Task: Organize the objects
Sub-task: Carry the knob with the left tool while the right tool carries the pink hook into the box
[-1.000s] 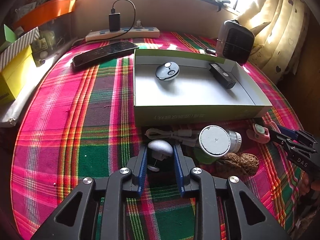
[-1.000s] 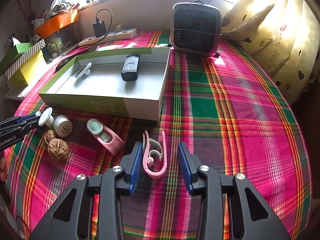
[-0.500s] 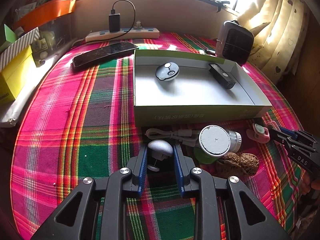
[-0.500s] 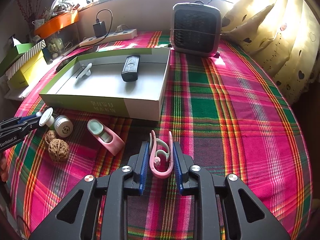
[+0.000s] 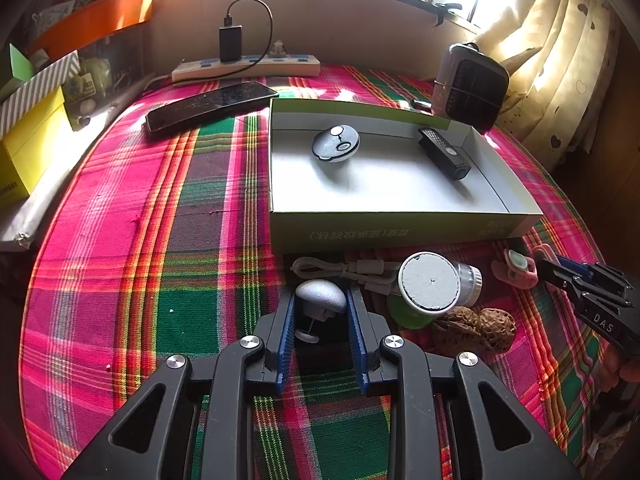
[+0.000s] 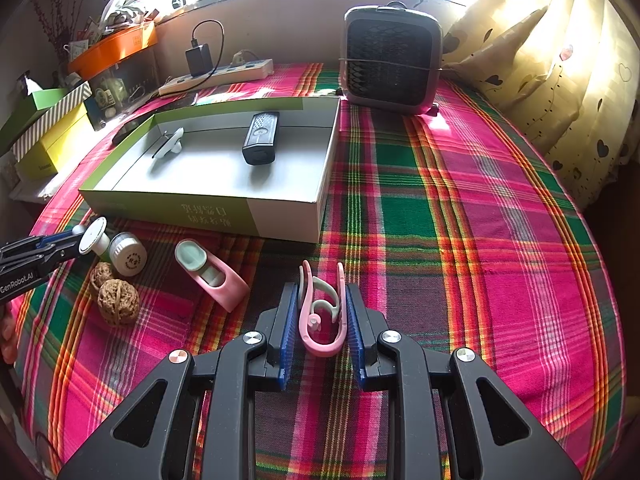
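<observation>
Plaid cloth, pink and green, covers the whole worktop. Up by the window stands a grey heater, and beside it a shallow green-sided box holding a black remote and a round grey gadget. Close against the box's near wall: a white cable, a small jar, two walnuts and a pink holder, crowding the left gripper, whose fingers pinch a grey mushroom-shaped knob. Over on open cloth, the right gripper has its fingers pressed on a pink clip.
</observation>
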